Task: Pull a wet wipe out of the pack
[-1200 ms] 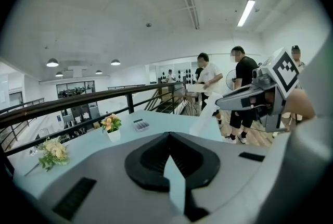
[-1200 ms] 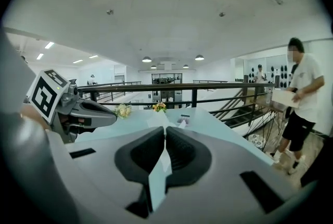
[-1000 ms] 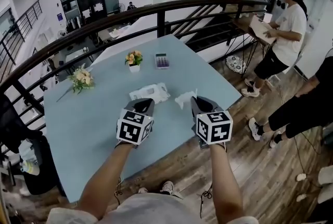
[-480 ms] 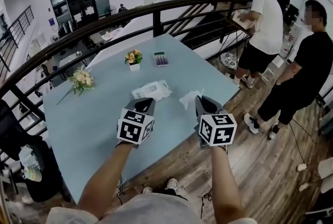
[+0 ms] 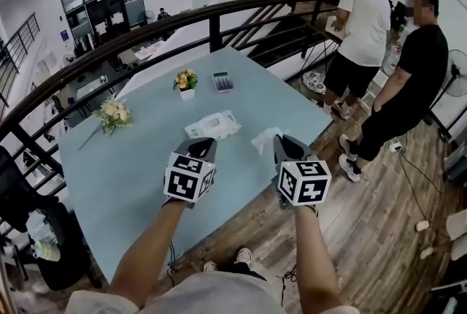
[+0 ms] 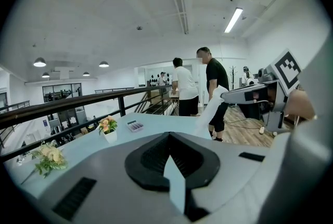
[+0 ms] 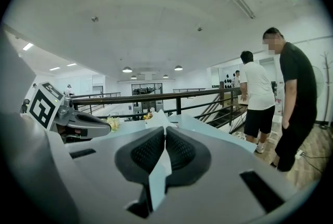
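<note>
Head view: the pack [image 5: 213, 125] lies flat on the pale blue counter [image 5: 131, 159]; its print is too small to read. The left tongs [image 5: 203, 144] hover near the pack's near edge. The right tongs [image 5: 282, 142] are beside them, with a white wet wipe [image 5: 266, 139] at their tip, clear of the pack. Each pair carries a cube [image 5: 188, 177] with black-and-white square patterns. Farther back stand a pot of flowers [image 5: 187, 81] and a small box [image 5: 221, 81].

Left gripper view: the left tongs' dark pads meet at the tip, closed on nothing. To the right, the wipe hangs from the right tongs' tip above the counter.

Right gripper view: the right tongs are closed on the wipe, which sticks out past their tip.
</note>
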`<control>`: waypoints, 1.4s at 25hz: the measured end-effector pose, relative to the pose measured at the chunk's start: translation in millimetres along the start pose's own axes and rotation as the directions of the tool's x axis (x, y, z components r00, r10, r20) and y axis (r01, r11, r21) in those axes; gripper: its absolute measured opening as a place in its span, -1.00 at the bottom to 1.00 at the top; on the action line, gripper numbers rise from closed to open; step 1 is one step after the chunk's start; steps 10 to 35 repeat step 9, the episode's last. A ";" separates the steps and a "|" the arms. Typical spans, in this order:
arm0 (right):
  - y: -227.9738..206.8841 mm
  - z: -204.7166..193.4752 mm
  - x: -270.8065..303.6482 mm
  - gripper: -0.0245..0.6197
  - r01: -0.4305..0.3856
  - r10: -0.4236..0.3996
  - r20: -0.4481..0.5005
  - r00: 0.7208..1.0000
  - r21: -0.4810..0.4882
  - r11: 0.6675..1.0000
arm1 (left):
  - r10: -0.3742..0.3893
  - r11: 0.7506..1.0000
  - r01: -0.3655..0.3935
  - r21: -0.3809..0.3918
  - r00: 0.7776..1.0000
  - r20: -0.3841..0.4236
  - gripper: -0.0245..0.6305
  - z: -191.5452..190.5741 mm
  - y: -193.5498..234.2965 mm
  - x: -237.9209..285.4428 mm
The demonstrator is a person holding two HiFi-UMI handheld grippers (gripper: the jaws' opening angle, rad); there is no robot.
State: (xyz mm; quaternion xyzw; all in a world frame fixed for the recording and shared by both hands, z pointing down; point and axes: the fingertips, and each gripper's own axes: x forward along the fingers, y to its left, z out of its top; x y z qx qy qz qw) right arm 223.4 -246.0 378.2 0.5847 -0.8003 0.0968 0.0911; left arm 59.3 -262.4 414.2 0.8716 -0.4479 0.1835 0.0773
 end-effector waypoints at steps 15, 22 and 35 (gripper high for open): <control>9.5 -0.1 -5.6 -0.89 0.015 -0.014 0.003 1.000 -0.008 1.000 | -0.012 1.000 0.012 0.002 1.000 0.004 -0.94 -3.8 3.3 -8.4; 9.5 -0.1 -5.6 -0.89 0.015 -0.014 0.003 1.000 -0.008 1.000 | -0.012 1.000 0.012 0.002 1.000 0.004 -0.94 -3.8 3.3 -8.4; 9.5 -0.1 -5.6 -0.89 0.015 -0.014 0.003 1.000 -0.008 1.000 | -0.012 1.000 0.012 0.002 1.000 0.004 -0.94 -3.8 3.3 -8.4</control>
